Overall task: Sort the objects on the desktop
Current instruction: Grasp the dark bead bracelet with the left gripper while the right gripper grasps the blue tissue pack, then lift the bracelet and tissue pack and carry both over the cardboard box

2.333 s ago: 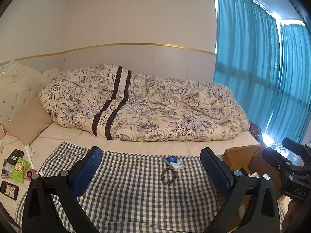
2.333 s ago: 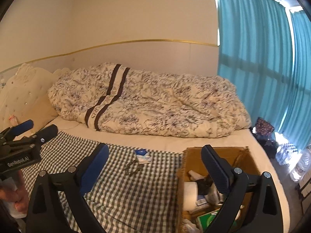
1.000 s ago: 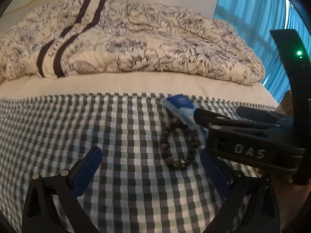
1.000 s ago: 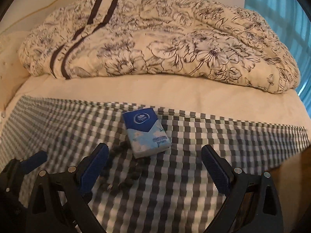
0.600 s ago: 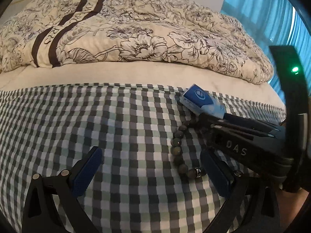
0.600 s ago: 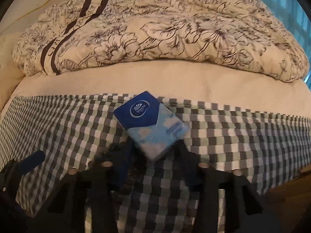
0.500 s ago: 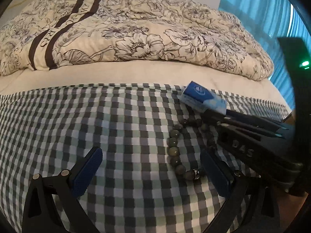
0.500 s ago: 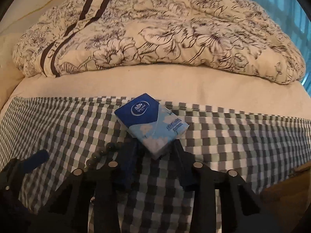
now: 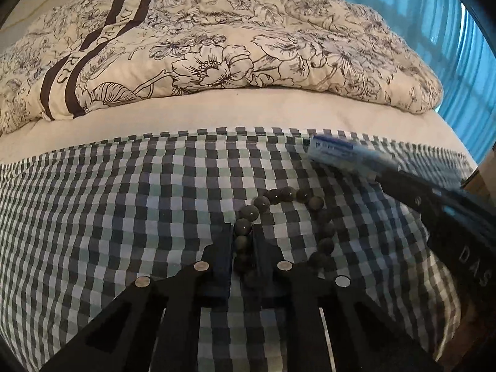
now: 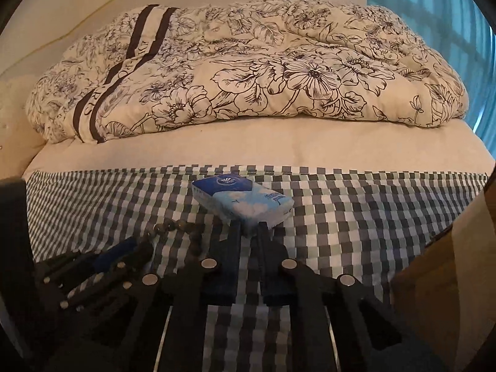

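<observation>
A dark bead bracelet [image 9: 288, 217] lies on the checked cloth [image 9: 124, 217]. My left gripper [image 9: 243, 232] is shut on the bracelet's left side, several beads pinched between its fingers. A blue and white tissue pack [image 10: 245, 201] is held at its near end by my right gripper [image 10: 249, 229], which is shut on it. In the left wrist view the tissue pack [image 9: 344, 155] shows blurred at the right, lifted off the cloth in the right gripper. In the right wrist view the bead bracelet [image 10: 183, 232] and the left gripper [image 10: 142, 248] sit at lower left.
A bunched floral duvet [image 10: 248, 68] fills the back of the bed, with a bare strip of cream sheet [image 10: 248, 145] before it. A cardboard box edge [image 10: 434, 272] stands at the right. Blue curtains [image 9: 434, 15] hang at the far right.
Both grippers came down to the cloth from open. The right one shut on the tissue pack and has lifted it; the left one has just shut on the bracelet.
</observation>
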Demonstrator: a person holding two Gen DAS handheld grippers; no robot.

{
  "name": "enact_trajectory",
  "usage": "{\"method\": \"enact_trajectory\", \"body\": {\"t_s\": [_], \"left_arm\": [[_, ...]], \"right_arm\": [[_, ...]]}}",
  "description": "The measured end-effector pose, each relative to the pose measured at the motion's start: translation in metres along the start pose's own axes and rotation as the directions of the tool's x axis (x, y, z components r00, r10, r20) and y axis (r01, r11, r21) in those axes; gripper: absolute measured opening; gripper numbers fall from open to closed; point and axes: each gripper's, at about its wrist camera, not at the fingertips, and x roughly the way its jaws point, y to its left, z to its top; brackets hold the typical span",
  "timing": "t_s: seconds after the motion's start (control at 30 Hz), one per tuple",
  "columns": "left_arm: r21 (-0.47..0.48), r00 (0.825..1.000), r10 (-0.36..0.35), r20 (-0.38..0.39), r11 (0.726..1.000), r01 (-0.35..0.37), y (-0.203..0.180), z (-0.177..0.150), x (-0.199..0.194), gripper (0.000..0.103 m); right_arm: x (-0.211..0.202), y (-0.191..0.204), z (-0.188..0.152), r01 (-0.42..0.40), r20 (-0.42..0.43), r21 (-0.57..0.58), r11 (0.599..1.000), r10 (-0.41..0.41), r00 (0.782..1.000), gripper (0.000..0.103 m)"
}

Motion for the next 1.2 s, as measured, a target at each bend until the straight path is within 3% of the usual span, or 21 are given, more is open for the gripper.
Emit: {"method": "enact_trajectory", "body": {"t_s": [0.27,0.4,0.43,0.5,0.53,0.57,0.7,0.87,0.93,1.03,1.2], "left_arm": [[-0.011,0.996,0.011,0.09,1.0,-0.01,0.007,0.005,-0.048,0.011],[-0.02,0.992,0.002,0.128,1.0,0.001,0.015,0.01,-0.076,0.011],[-0.023,0.991,0.001,0.137,1.0,0.002,0.017,0.011,-0.082,0.011],[-0.033,0.988,-0.002,0.153,0.999,0.007,0.023,0.012,-0.094,0.011],[-0.037,0.987,-0.004,0.16,0.999,0.01,0.025,0.013,-0.099,0.011],[-0.039,0.986,-0.003,0.167,0.999,0.01,0.028,0.013,-0.103,0.011],[-0.047,0.983,0.003,0.185,0.999,0.006,0.04,0.017,-0.111,0.011],[-0.063,0.982,0.005,0.188,0.998,0.007,0.053,0.018,-0.107,0.011],[-0.067,0.983,0.006,0.183,0.998,0.007,0.055,0.017,-0.103,0.011],[-0.069,0.985,0.005,0.175,0.998,0.007,0.056,0.015,-0.099,0.011],[-0.072,0.984,0.0,0.18,0.997,0.014,0.051,0.013,-0.108,0.011]], "right_arm": [[-0.022,0.001,-0.001,-0.064,0.019,0.008,0.998,0.064,0.998,0.001],[-0.03,0.012,-0.003,-0.014,0.037,-0.033,0.999,0.015,0.999,0.001],[-0.027,0.014,-0.003,0.013,0.035,-0.046,0.999,-0.011,0.999,0.007],[-0.015,0.014,-0.001,0.022,0.017,-0.057,0.998,-0.021,1.0,0.052],[-0.011,0.012,0.0,0.018,0.027,-0.044,0.999,-0.016,0.999,0.084],[-0.007,0.011,0.0,0.028,0.04,-0.033,0.999,-0.026,0.999,0.089],[0.023,0.01,0.007,0.066,0.003,-0.031,0.997,-0.066,0.998,0.089],[0.062,0.011,0.005,0.039,-0.085,-0.049,0.998,-0.043,0.995,0.089],[0.067,0.012,0.005,0.043,-0.079,-0.059,0.997,-0.048,0.996,0.09],[0.061,0.011,0.005,0.029,-0.063,-0.059,0.998,-0.033,0.997,0.07],[0.048,0.018,-0.001,0.016,-0.067,-0.083,0.996,-0.022,0.998,0.062]]}}
